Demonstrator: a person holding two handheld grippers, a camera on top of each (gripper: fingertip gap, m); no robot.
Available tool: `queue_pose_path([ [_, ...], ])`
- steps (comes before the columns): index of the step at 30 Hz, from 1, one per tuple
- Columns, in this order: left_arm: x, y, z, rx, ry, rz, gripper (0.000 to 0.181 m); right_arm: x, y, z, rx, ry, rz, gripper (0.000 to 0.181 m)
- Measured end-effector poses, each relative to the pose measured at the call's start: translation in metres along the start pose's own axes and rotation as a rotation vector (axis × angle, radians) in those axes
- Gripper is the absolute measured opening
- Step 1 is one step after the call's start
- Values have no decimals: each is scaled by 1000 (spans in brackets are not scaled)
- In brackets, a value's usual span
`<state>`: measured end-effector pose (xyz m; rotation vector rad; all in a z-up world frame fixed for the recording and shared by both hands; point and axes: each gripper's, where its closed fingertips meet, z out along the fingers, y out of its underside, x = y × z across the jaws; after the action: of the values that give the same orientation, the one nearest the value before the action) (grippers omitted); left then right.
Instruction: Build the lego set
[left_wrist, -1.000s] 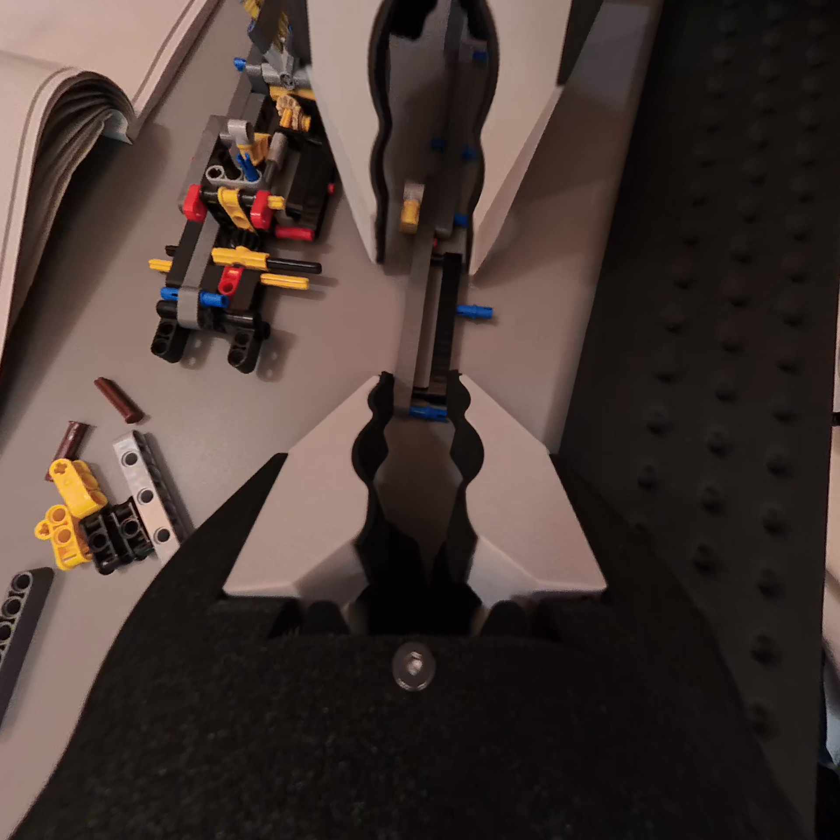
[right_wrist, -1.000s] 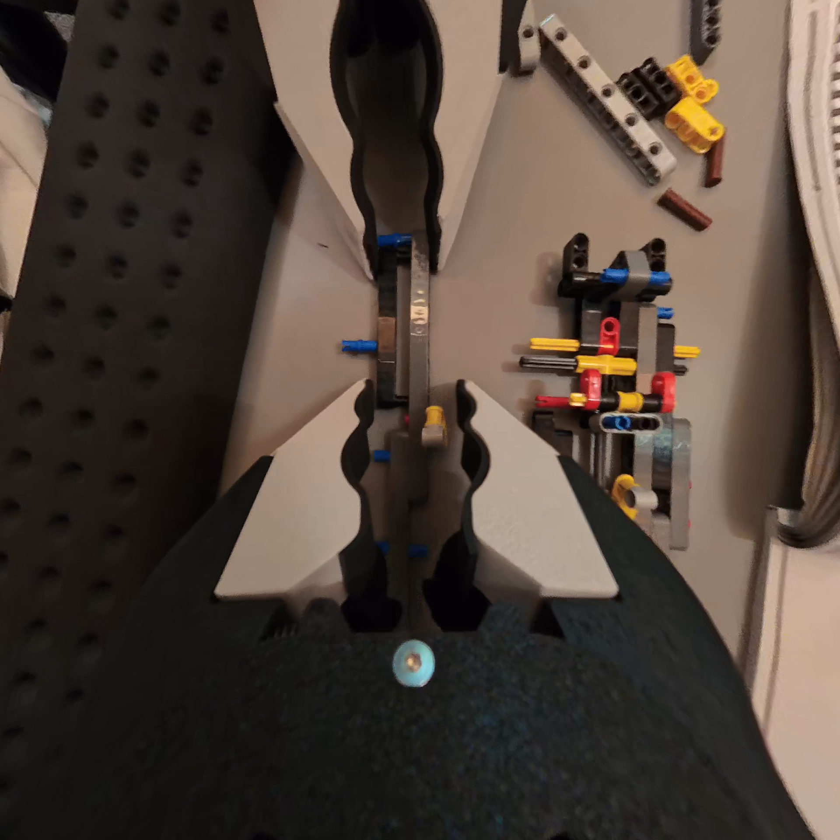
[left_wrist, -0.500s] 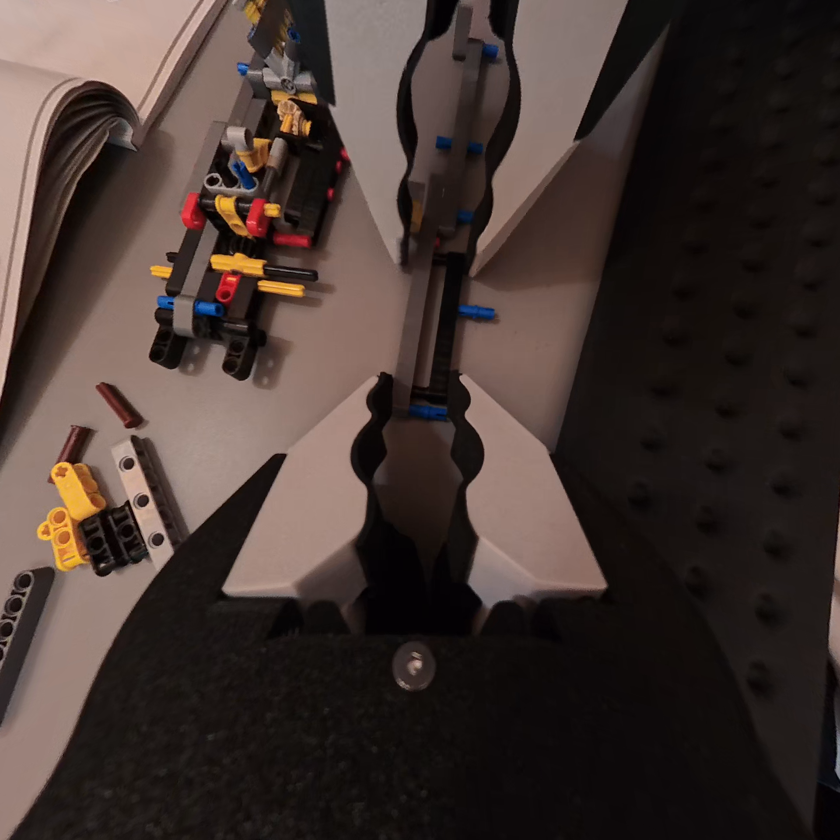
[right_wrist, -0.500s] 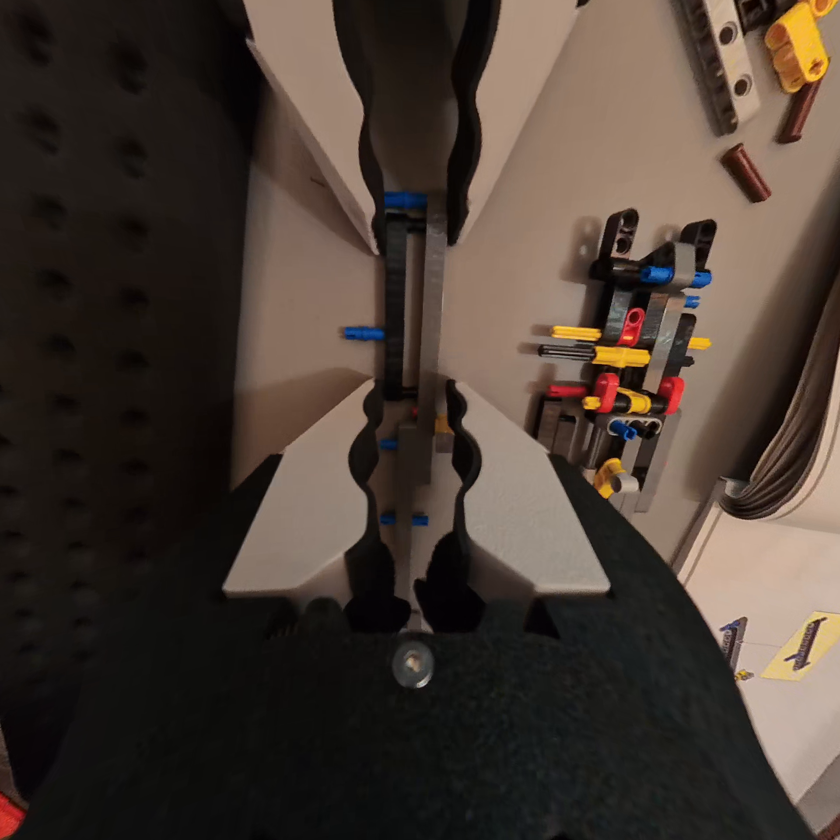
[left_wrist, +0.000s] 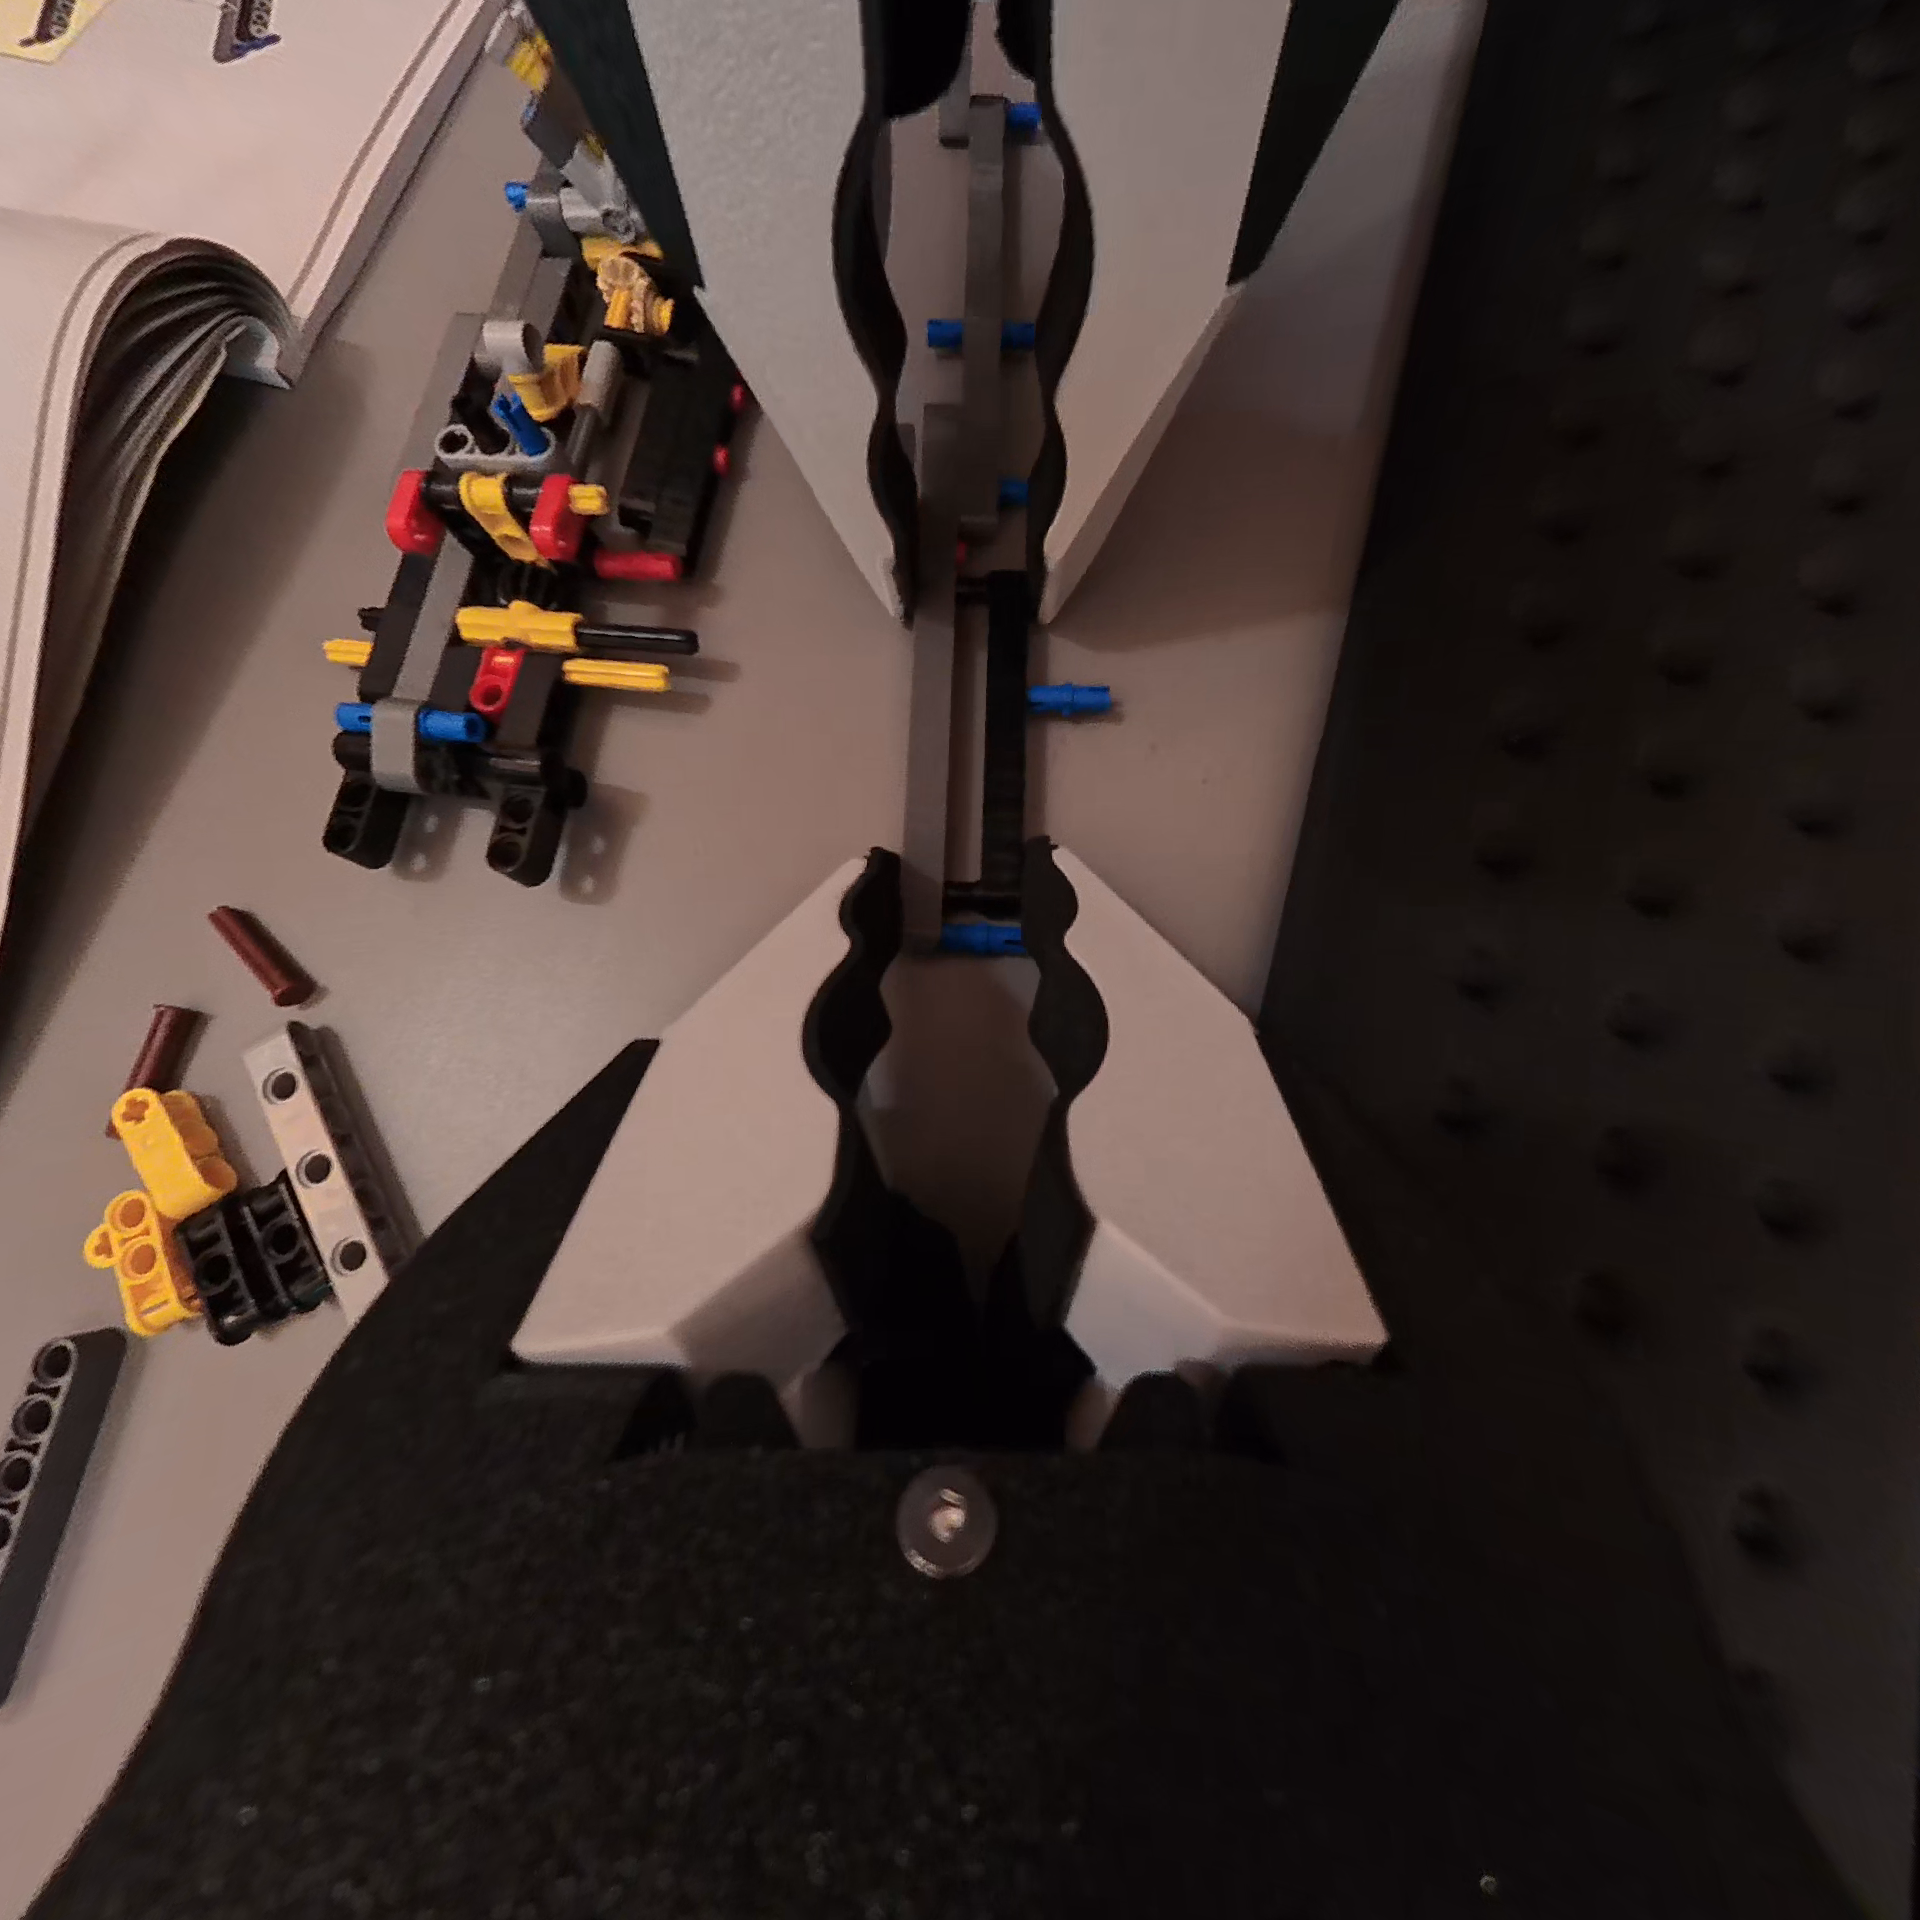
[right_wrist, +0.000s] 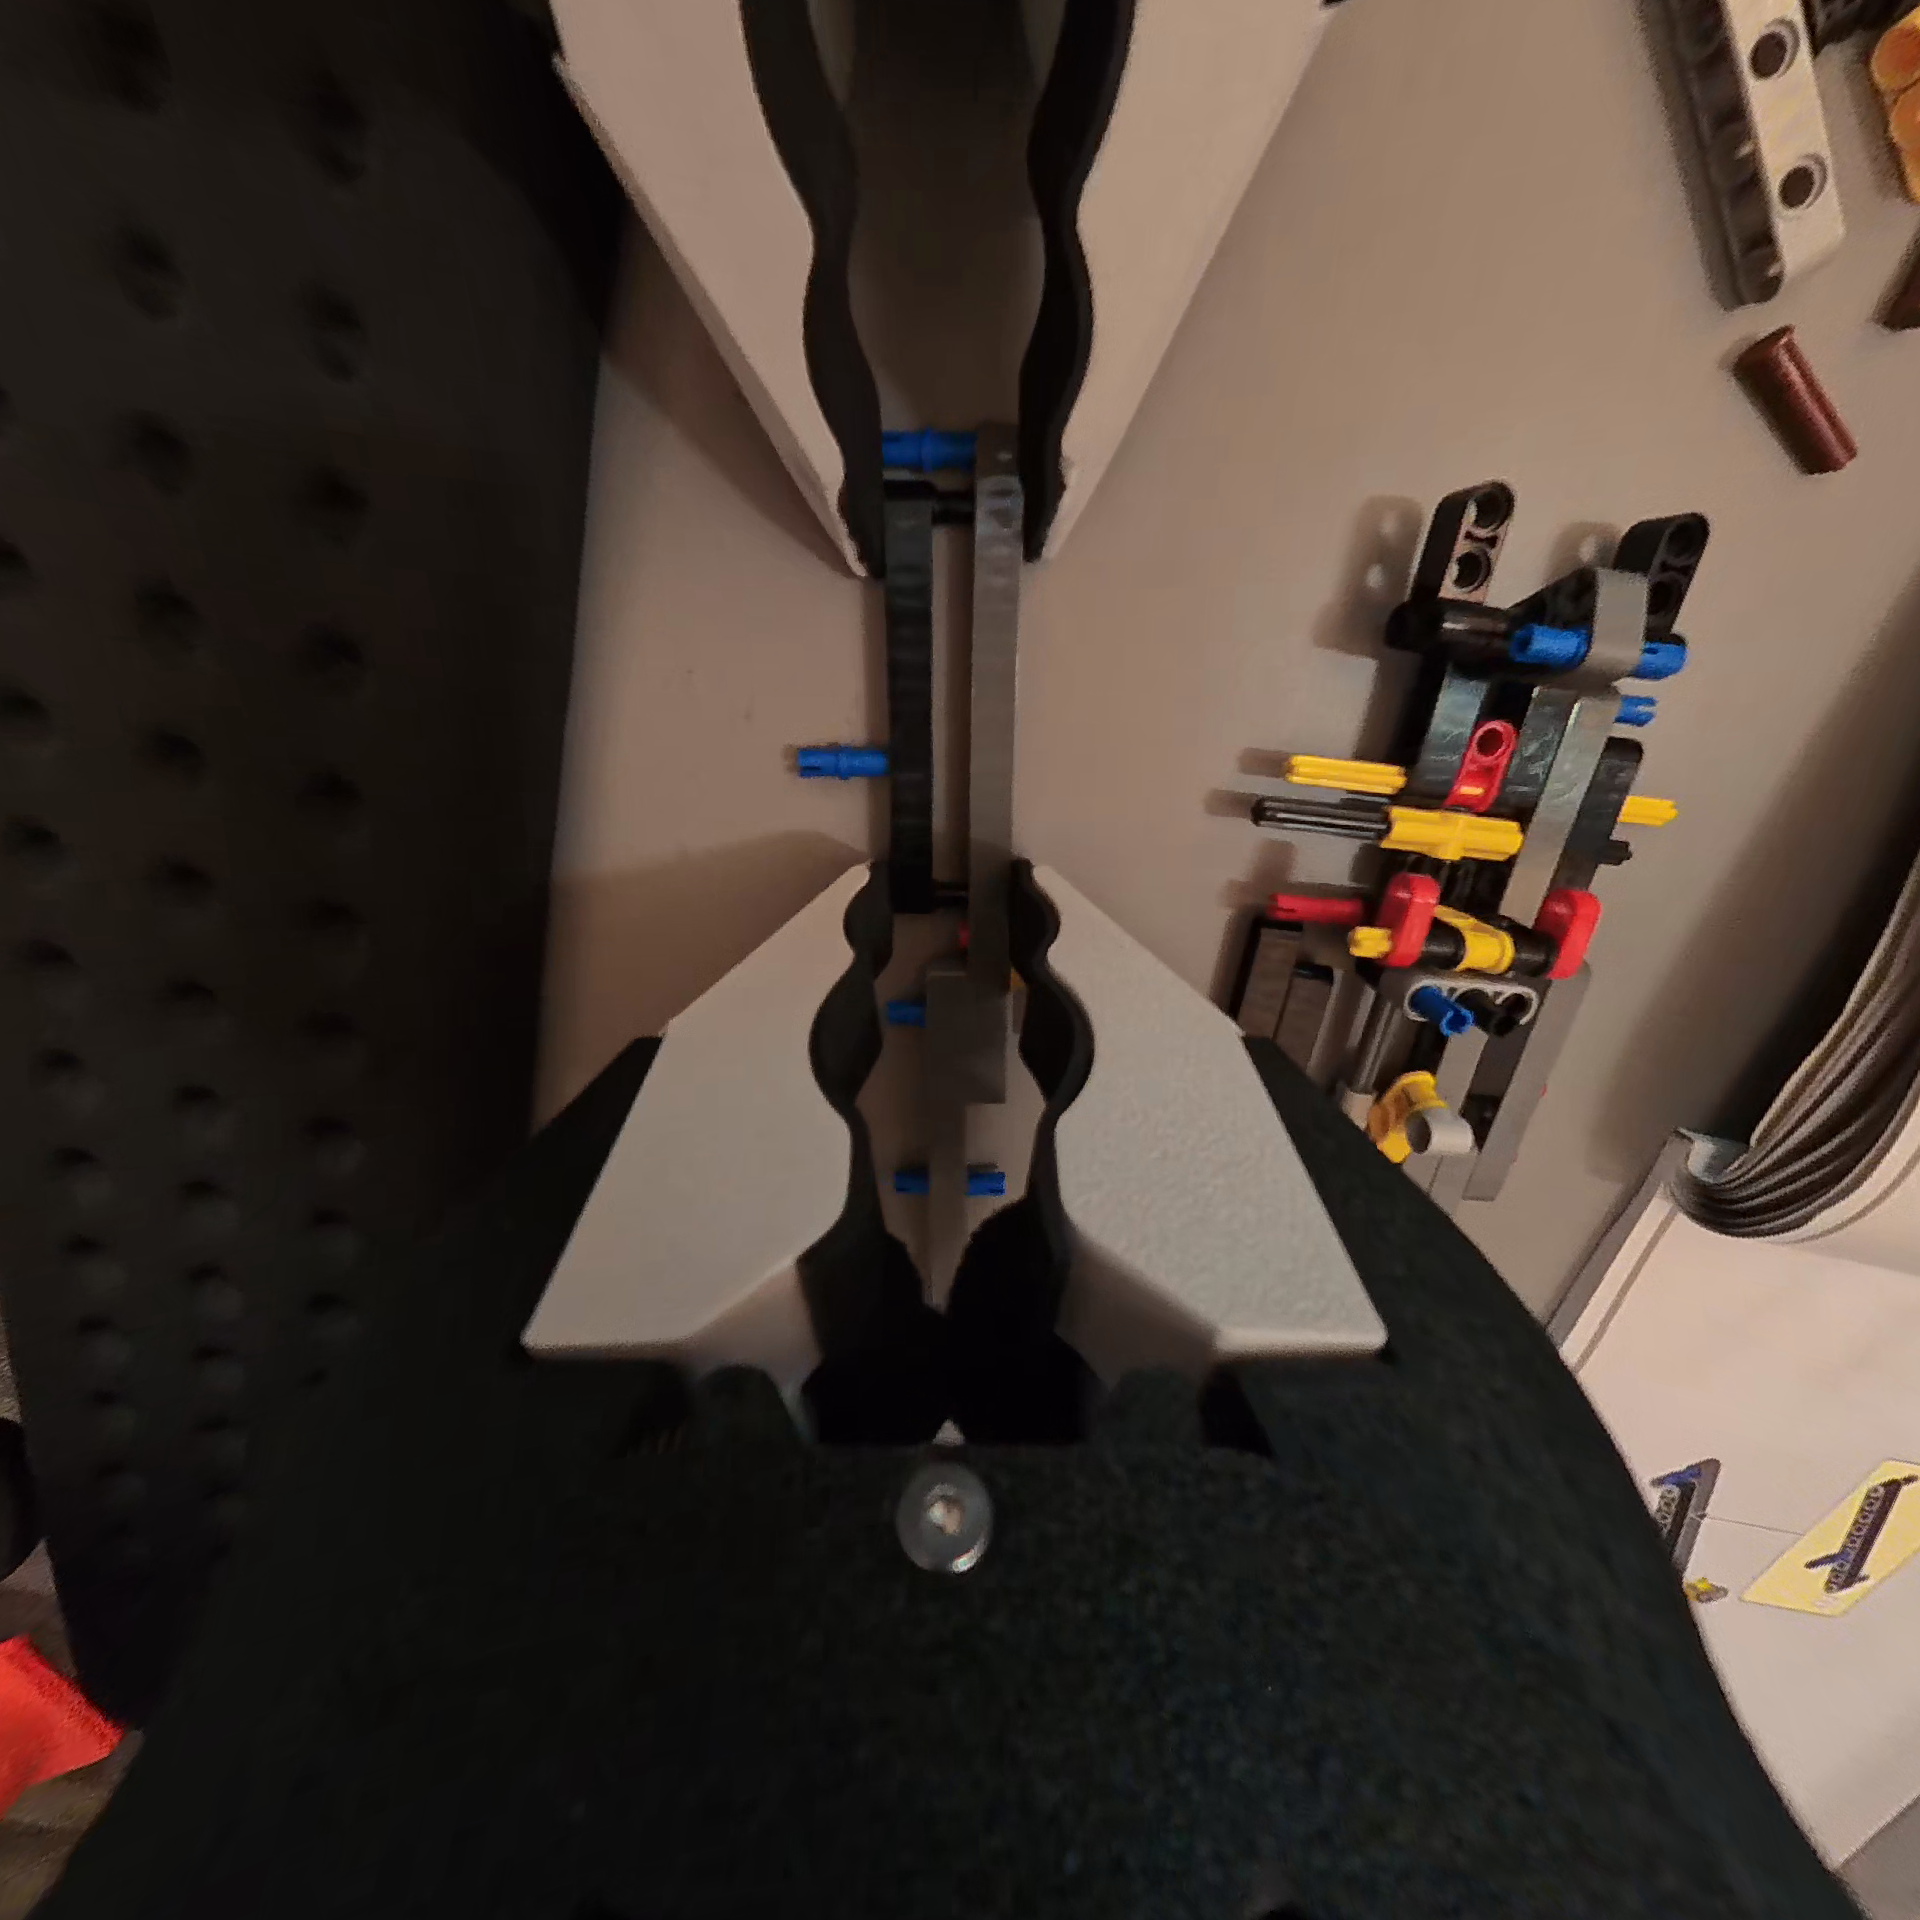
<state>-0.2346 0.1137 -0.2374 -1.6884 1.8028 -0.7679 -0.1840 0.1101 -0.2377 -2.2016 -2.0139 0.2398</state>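
The beam assembly (left_wrist: 961, 727), grey and black beams joined by blue pins, hangs mid-frame above the bench (left_wrist: 790, 935), clenched at opposite ends by the left gripper (left_wrist: 961, 904) and right gripper (right_wrist: 951, 914). A larger sub-build (left_wrist: 509, 613) at left looks partly done; loose parts (left_wrist: 208, 1216) remain unused. Nothing blocks the way.

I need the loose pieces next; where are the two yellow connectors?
In the left wrist view, the yellow connectors lie at the left edge, touching a black connector, beside the light grey beam.
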Motion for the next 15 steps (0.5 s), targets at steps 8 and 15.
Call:
queue_pose_path([
  [8, 1, 0, 1, 2, 7, 6, 23, 0, 1, 0, 41, -3, 14, 15],
  [15, 1, -2, 1, 7, 8, -11, 23, -1, 0, 0, 45, 17, 42, 15],
])
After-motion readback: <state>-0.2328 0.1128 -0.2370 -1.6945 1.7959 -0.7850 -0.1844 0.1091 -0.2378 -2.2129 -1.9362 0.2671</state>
